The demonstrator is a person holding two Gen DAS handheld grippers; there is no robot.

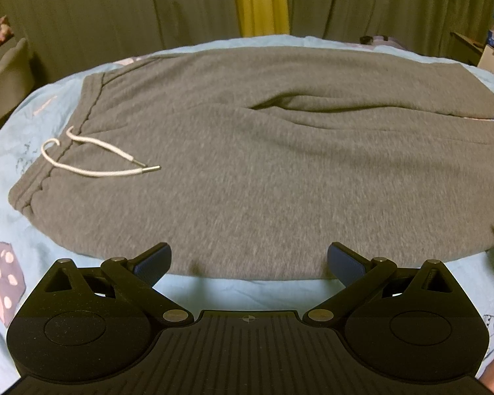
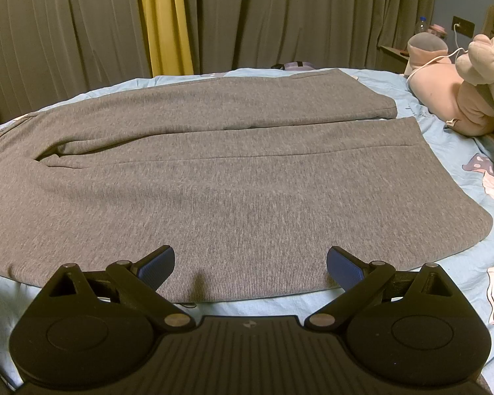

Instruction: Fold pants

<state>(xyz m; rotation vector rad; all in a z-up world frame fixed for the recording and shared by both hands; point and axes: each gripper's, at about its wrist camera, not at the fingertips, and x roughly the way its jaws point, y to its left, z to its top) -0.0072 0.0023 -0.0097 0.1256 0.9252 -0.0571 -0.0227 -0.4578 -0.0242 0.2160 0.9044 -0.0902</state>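
Note:
Grey sweatpants (image 1: 263,164) lie flat on a light blue bedsheet (image 1: 247,291), waistband to the left with a white drawstring (image 1: 92,161) on it. In the right wrist view the two legs (image 2: 247,181) run to the right, side by side, hems near the sheet's right side. My left gripper (image 1: 248,258) is open and empty, just above the pants' near edge by the waist end. My right gripper (image 2: 250,261) is open and empty, over the near leg's near edge.
Pink and beige plush toys (image 2: 461,92) lie at the bed's right side with a white cable. Grey and yellow curtains (image 2: 164,19) hang behind the bed. A nightstand with a bottle (image 2: 423,26) stands far right. A chair (image 1: 6,75) stands far left.

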